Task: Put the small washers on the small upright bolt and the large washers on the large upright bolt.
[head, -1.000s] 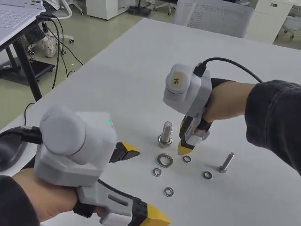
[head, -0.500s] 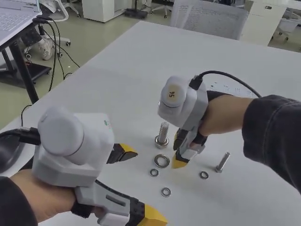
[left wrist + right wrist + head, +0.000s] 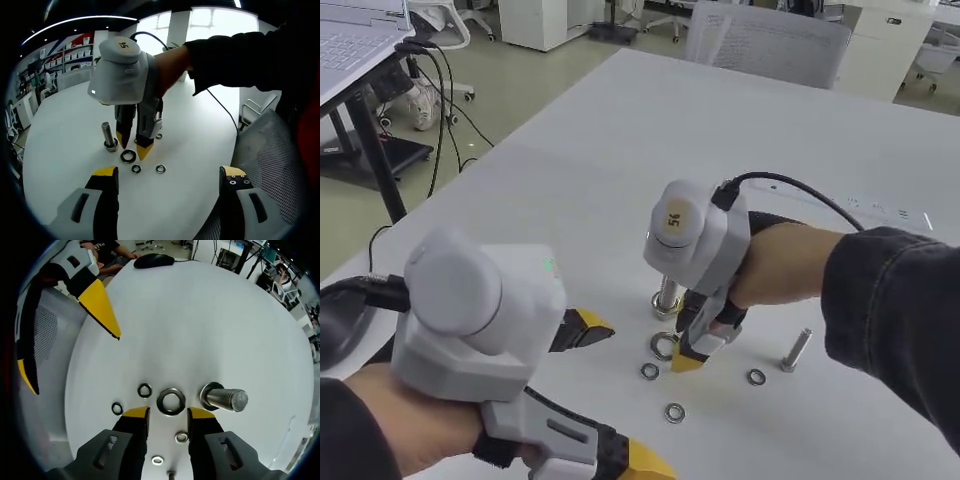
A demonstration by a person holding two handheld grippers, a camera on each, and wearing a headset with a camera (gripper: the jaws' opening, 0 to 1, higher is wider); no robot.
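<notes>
On the smooth white table in the head view, the right gripper points its yellow tips down just right of the large washer, a flat steel ring lying by the foot of the large bolt. That bolt stands threaded end up, partly hidden behind the gripper's grey body. 3 small washers lie nearer and to the right, and the small bolt is further right; I cannot tell whether it stands straight. The left gripper sits at the near left, its jaws spread wide around nothing. A laptop and black cables are at the far left, with a mesh chair beyond the far edge. From the left gripper view, its own black, yellow-capped jaws stand wide apart, and the right gripper hangs over the large washer, just right of the large bolt. From the right gripper view, its 2 jaws are narrowly apart and hold nothing, their tips at the rim of the large washer. The large bolt is just beside it, 4 small rings lie around, and a black mouse lies far off.
</notes>
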